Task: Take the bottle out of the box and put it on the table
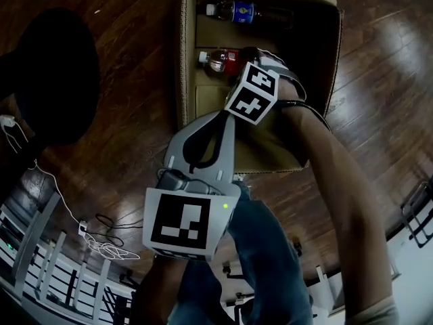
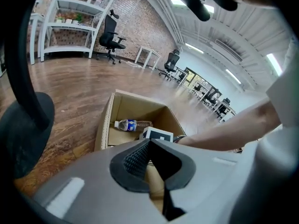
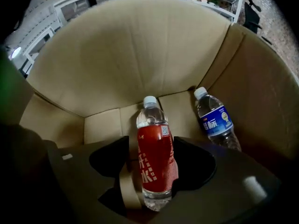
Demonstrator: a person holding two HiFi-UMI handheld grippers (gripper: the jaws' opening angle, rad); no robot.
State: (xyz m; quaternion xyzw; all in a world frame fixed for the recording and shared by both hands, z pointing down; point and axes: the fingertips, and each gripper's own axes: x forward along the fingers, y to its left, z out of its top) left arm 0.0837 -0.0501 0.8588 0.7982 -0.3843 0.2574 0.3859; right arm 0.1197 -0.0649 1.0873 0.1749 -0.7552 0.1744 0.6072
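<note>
The task is barely begun: the red-labelled bottle [image 3: 154, 157] is still lying on the bottom of the cardboard box [image 3: 131, 55], which is set on a wooden floor [image 1: 122, 114]. The right gripper [image 3: 150, 143] has been reached into the box, and its jaws are held apart around the bottle, with a slit left on one side, so no firm grip is judged yet. Clamping, lifting and setting down remain. The left gripper [image 2: 149, 141] is held above the box, jaws together and empty. A blue-labelled bottle [image 3: 215, 120] lies just beside, and the box walls must be cleared.
</note>
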